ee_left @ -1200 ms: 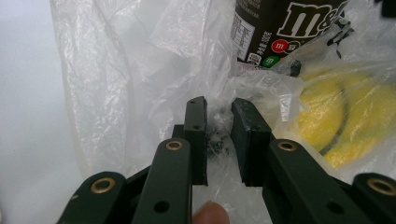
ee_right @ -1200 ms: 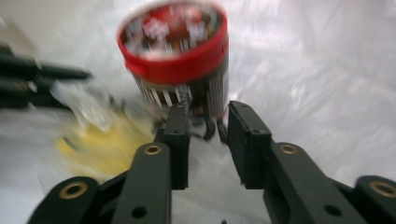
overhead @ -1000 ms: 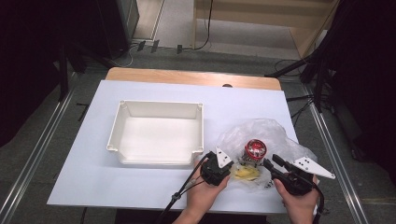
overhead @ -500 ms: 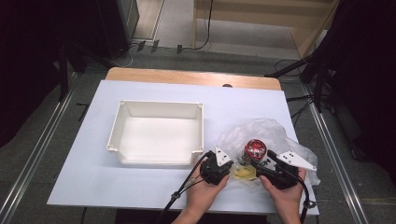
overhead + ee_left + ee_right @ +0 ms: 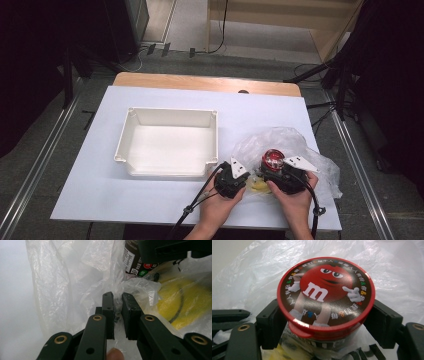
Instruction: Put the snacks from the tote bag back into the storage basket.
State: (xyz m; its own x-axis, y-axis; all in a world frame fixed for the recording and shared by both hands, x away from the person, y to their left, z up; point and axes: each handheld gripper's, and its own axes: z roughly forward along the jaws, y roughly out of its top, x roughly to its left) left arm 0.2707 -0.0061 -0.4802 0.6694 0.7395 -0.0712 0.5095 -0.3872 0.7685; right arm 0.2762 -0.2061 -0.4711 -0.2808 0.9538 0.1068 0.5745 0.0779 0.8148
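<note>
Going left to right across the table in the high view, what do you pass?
White tray → left gripper, pinching the plastic bag's edge → red-lidded candy tub standing in the bag, between the right gripper's jaws.

White empty tray (image 5: pixel 170 145) on white table (image 5: pixel 100 200), left of centre; wooden board (image 5: pixel 200 82) at far edge.

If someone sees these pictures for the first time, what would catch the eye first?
Probably the red-lidded candy tub, standing in the crumpled clear plastic bag at the table's near right, between the right gripper's jaws. Next, the empty white tray mid-table, and the left gripper pinching the bag's edge.
</note>
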